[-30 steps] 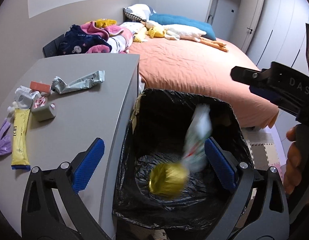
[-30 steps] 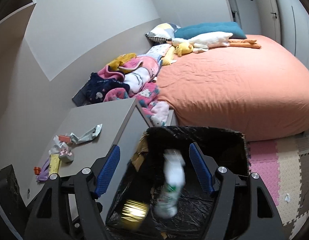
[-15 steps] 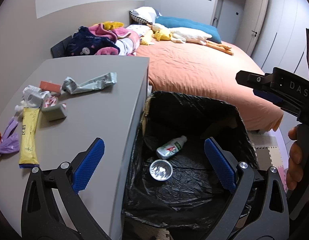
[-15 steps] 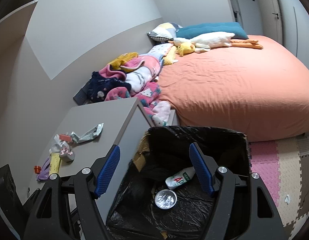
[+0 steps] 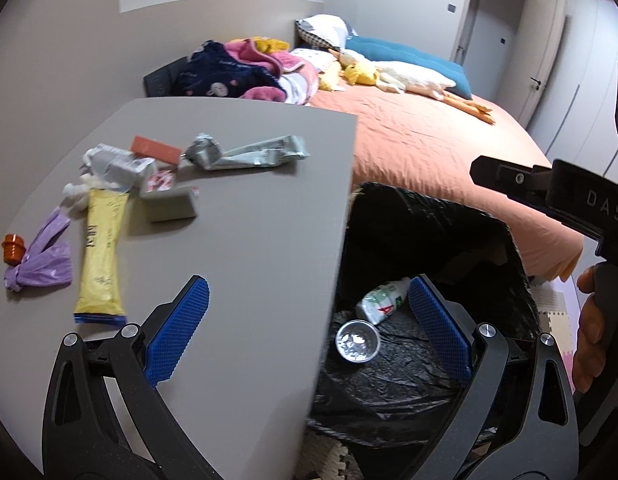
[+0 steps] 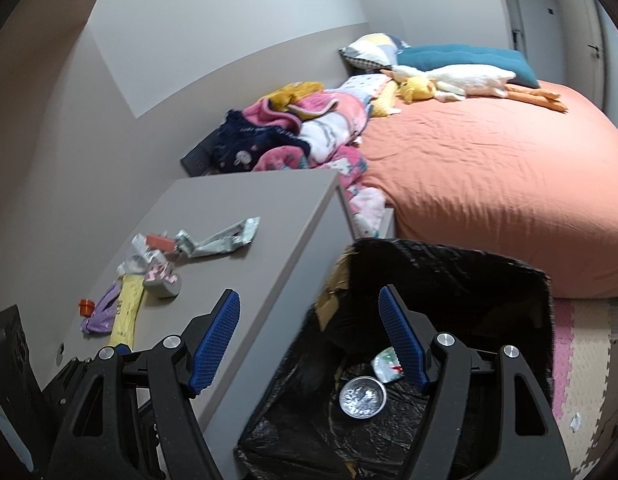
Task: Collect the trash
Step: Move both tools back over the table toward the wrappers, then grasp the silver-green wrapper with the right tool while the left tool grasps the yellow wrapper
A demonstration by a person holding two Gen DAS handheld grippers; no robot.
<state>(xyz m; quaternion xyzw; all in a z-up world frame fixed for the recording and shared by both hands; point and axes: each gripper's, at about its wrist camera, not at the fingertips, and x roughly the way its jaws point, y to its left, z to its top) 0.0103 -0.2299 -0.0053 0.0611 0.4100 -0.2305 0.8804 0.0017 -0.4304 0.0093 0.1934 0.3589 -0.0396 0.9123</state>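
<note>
On the left of the grey tabletop (image 5: pixel 245 272) the uncollected trash lay in one loose cluster: an orange cap (image 5: pixel 11 247) at the far edge, a knotted purple bag (image 5: pixel 43 260) just beside it, a yellow sachet (image 5: pixel 101 256) lying lengthwise, a small grey block (image 5: pixel 171 206), a crumpled white packet (image 5: pixel 117 164), a red slip (image 5: pixel 155 149) and a crushed silver wrapper (image 5: pixel 245 154). None of these was held.

The left gripper (image 5: pixel 309 328) stood with jaws spread and nothing between them, straddling the table edge: one pad over the tabletop, the other over the bin. That pose reads as a turn toward the table for the next item.

Right of the table edge, the black-lined bin (image 5: pixel 505 240) stood hard against the furniture, judged so that trash could drop straight in. A small white bottle (image 5: pixel 383 300) and a round foil cup (image 5: pixel 357 340) lay on its liner, apart from both claws.

The right gripper (image 6: pixel 311 344) was likewise spread and empty, straddling the same edge.

The left wrist view alone showed the person's hand (image 5: pixel 589 344) on the right tool's handle, and the cluster in detail. The right wrist view alone showed torn cardboard (image 6: pixel 335 284) at the bin's inner rim and the pink floor mat (image 6: pixel 565 344) beyond.
</note>
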